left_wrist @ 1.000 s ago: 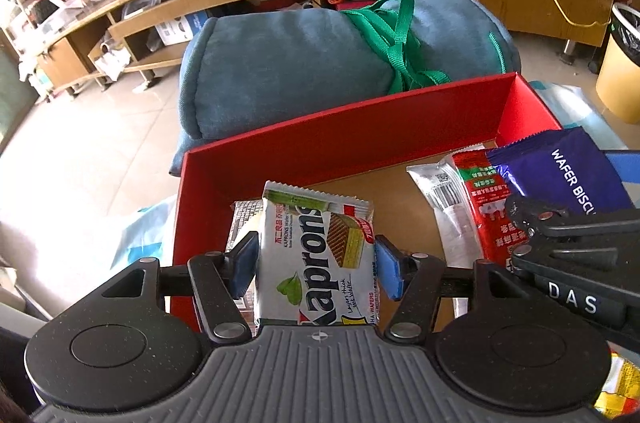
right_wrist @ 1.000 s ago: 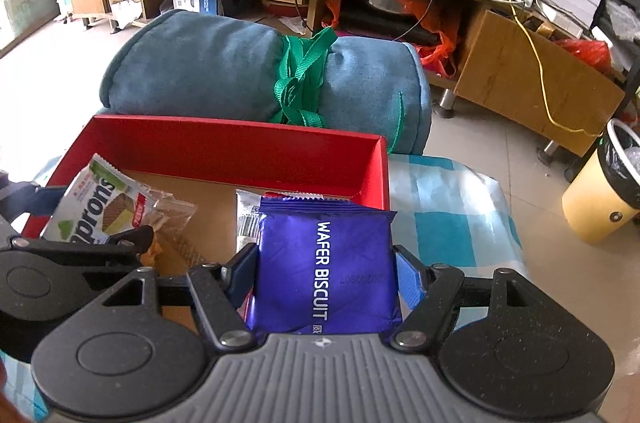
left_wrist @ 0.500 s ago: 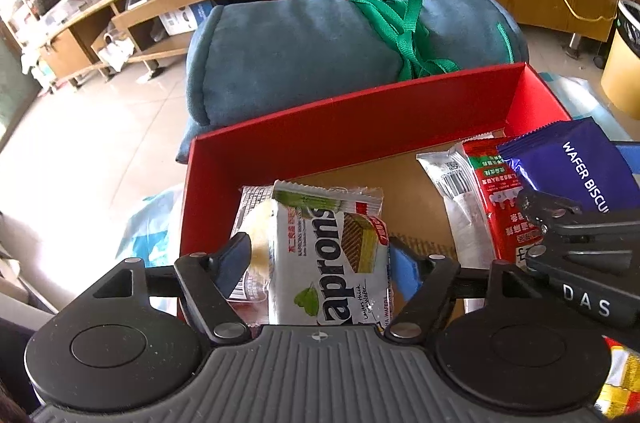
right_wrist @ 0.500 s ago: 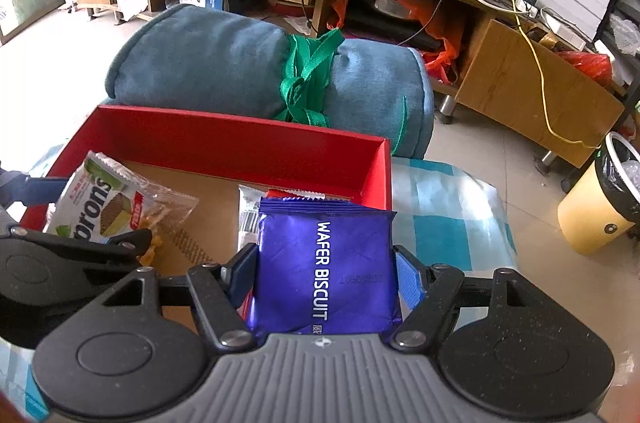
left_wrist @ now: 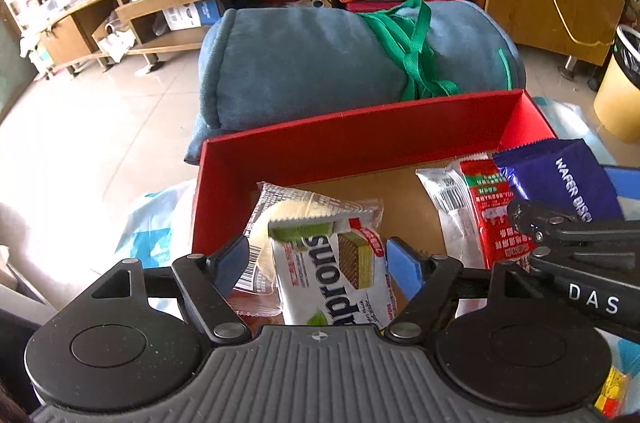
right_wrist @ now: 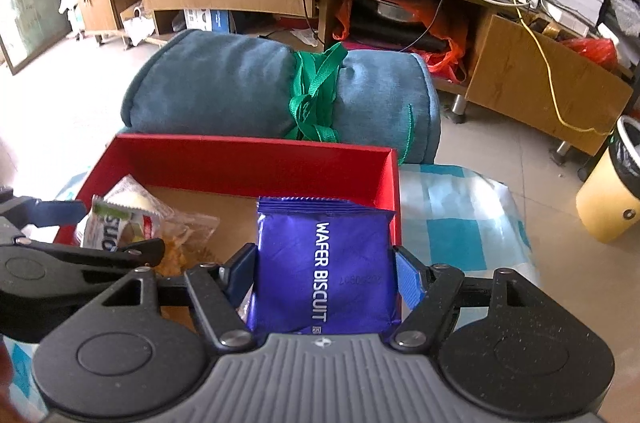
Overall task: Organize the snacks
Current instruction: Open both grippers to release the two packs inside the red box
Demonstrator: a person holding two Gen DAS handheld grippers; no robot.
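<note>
The jaws of the left gripper (left_wrist: 316,265) are seen spread apart, with a clear gap between the left blue pad and the Kaprons wafer pack (left_wrist: 334,275); a second ago that pack was pinched upright between them. The pack has since been let go and now leans on a clear-wrapped yellow snack (left_wrist: 292,213) at the near left of the red box (left_wrist: 360,139). From this it is judged that the left-hand delivery is done and that the gripper can be drawn back for another item.

The jaws of the right gripper (right_wrist: 326,277) are closed on the purple wafer biscuit pack (right_wrist: 326,263), as they were in the earlier pictures. The pack is held upright over the near right corner of the box, and whether its lower edge touches the cardboard floor cannot be told. Its release is judged to be the step in hand.

Between the two packs, a red-and-white packet (left_wrist: 488,211) is seen lying flat on the box floor. Beyond the far wall a rolled blue cushion (right_wrist: 280,95) tied with a green strap is visible, and a checked cloth (right_wrist: 452,219) lies to the right of the box.
</note>
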